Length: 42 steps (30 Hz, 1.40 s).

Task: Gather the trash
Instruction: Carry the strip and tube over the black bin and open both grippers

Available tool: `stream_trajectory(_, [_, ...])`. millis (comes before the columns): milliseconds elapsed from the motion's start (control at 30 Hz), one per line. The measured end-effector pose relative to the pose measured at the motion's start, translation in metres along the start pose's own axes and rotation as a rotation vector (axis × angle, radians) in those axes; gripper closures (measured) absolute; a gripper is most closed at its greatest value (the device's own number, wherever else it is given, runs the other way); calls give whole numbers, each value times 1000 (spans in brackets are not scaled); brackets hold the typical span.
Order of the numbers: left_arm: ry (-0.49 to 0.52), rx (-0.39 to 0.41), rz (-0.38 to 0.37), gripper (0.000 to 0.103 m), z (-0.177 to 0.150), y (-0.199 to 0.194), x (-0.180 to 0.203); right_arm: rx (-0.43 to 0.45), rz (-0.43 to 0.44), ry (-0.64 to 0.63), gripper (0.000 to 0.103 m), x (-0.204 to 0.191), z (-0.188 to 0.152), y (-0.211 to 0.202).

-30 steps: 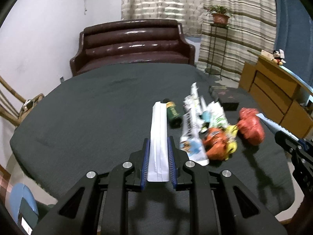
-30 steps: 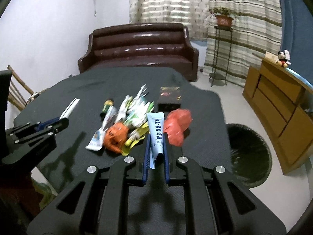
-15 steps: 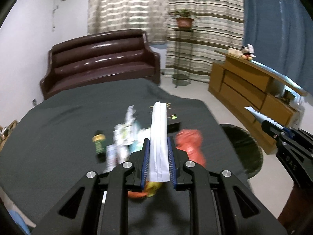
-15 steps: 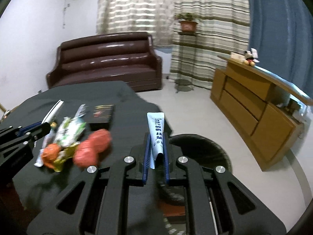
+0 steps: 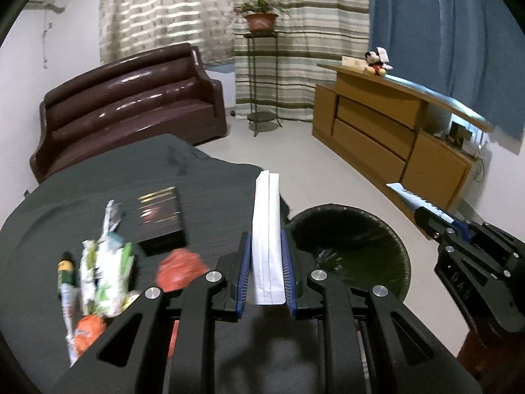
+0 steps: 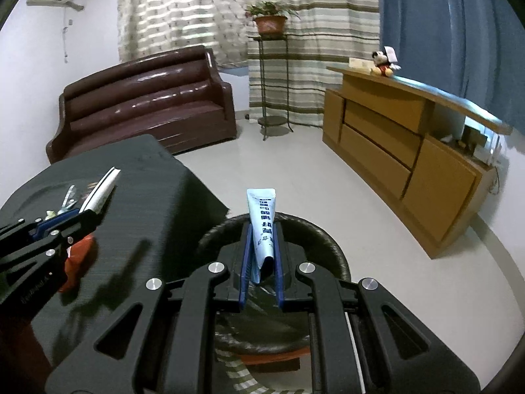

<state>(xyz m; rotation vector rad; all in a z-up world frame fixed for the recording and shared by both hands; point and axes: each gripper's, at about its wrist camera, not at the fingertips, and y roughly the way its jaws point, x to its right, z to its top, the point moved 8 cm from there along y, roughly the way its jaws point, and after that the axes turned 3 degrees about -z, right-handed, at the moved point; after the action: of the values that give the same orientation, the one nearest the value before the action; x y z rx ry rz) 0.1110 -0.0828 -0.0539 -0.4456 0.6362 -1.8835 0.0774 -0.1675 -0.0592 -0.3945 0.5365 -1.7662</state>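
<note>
My left gripper point(image 5: 266, 249) is shut on a long white paper packet point(image 5: 266, 226), held over the table's right edge beside the black trash bin point(image 5: 354, 249). My right gripper point(image 6: 261, 249) is shut on a light blue tube point(image 6: 262, 226), held directly above the trash bin point(image 6: 328, 252). The right gripper also shows in the left wrist view point(image 5: 436, 223), the left one in the right wrist view point(image 6: 82, 216). Loose trash lies on the dark table point(image 5: 98, 190): green-white wrappers point(image 5: 108, 269), a red crumpled bag point(image 5: 182, 269), an orange wrapper point(image 5: 88, 328), a small bottle point(image 5: 65, 272).
A black flat box point(image 5: 160, 220) lies on the table. A brown sofa point(image 5: 131, 98) stands behind it. A wooden sideboard point(image 5: 393, 138) runs along the right wall. A plant stand point(image 5: 262, 75) stands by the curtains. Pale floor surrounds the bin.
Both grippers have swung right, away from the trash pile toward the bin. The right gripper now hangs over the bin; the left sits at the table edge. Both still hold their items.
</note>
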Motion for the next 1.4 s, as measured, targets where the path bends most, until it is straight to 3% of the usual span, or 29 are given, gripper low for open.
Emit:
stream_trajectory(700, [61,-100,20,83,6,62,40,-72,-16,58,88,31,-10,61])
stream_trajectory(733, [62,-102,22,82,6,62,40,-76,-15,61,87,31,-11,62])
stream_trajectory(867, [53,-101,30,57,7,63,38,-81,-15,71,77,35,-13,65])
stream_trajectory(1033, [40,-95,31,56,9,60,37,-76,-20,82,75,36,-12,61])
stream_trajectory(1133, [32,-91,32,56,10,56,35,-69,-21,84,69,36,-11,56])
stream_trajectory(1233, [21,-83,34,48,12,51,30,-64,-23,81,65,34,-9,52])
stream_trajectory(1400, [0,-55,44,45,15,35,20,-64,-11,91,59,28,-8,41])
